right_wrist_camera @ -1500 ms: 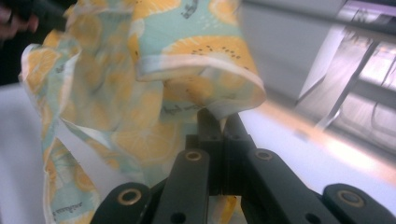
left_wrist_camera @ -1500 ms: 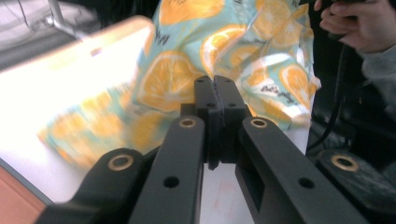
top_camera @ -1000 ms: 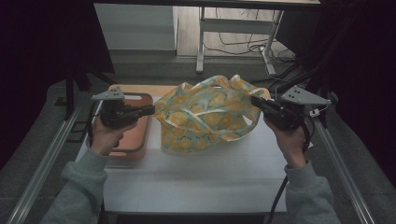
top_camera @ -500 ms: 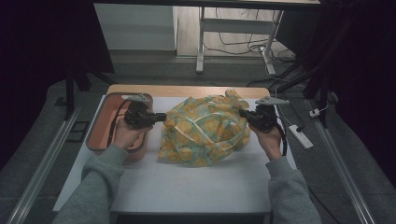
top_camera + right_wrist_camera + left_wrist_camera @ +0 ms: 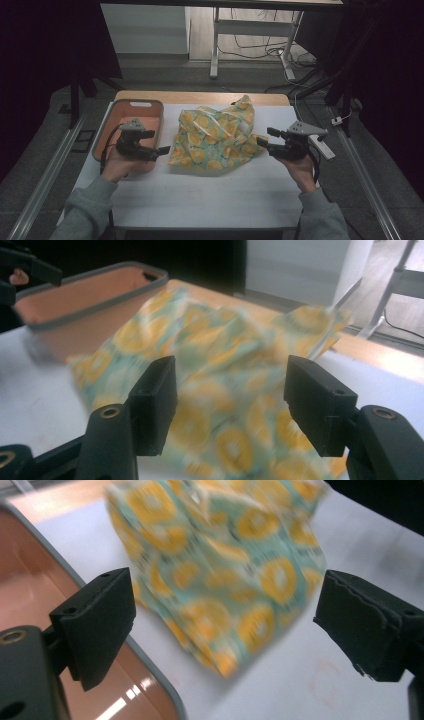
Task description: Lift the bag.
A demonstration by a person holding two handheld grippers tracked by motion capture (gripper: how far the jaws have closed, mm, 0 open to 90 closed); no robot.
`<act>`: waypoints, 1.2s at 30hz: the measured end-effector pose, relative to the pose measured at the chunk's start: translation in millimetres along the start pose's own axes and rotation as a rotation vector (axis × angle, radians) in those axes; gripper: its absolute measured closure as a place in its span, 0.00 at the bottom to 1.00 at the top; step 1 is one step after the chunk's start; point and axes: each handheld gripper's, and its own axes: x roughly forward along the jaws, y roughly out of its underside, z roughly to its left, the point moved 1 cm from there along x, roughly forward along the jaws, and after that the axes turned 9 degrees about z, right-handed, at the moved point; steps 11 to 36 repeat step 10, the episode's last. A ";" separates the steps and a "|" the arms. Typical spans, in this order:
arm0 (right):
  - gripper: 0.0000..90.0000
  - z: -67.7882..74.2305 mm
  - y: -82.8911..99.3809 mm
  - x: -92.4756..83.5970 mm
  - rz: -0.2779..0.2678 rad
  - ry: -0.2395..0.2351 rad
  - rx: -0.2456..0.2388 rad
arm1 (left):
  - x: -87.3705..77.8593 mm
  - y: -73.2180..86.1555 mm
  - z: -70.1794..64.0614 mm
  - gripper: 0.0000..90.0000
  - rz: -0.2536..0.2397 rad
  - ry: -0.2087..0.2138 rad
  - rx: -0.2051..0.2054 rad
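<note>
Left gripper [image 5: 162,149]: jaws wide apart, just been opening, nothing clamped. In the left gripper view the cloth bag [image 5: 220,575] sits ahead of the gap, blurred, clear of both pads. Right gripper [image 5: 261,142]: jaws also parted, just been opening, nothing gripped; in the right gripper view the bag [image 5: 220,390] lies beyond the pads, not pinched.

Cloth bag [image 5: 215,137], teal with a yellow round print, lies crumpled on the table [image 5: 210,195] between the two grippers, around the middle of the width and toward the far edge. One corner sticks up near the far edge; a pale strap crosses its top. Left gripper's tips are just beside the bag's near-left edge; right gripper's tips are just beside its right edge. Contact at the right tips: can't tell from the high view.

Orange bin [image 5: 150,122] with a grey rim sits at the far-left corner of the table, just left of the bag, and looks empty. Left gripper hangs over the bin's near-right rim. Left hand [image 5: 117,167] and right hand [image 5: 300,167] hold the gripper bodies, grey sleeves coming in from the near edge. A small white object [image 5: 325,148] lies at the right edge, behind the right gripper.
</note>
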 end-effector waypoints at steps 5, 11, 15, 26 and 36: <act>0.42 11.3 23.2 1.8 0.064 0.007 -0.058 | 4.5 16.0 -11.4 0.12 0.031 0.018 0.017; 0.43 11.7 25.4 5.2 0.072 -0.003 -0.066 | 10.6 16.2 -10.1 0.13 0.045 0.007 0.013; 0.43 11.7 25.4 5.2 0.072 -0.003 -0.066 | 10.6 16.2 -10.1 0.13 0.045 0.007 0.013; 0.43 11.7 25.4 5.2 0.072 -0.003 -0.066 | 10.6 16.2 -10.1 0.13 0.045 0.007 0.013; 0.43 11.7 25.4 5.2 0.072 -0.003 -0.066 | 10.6 16.2 -10.1 0.13 0.045 0.007 0.013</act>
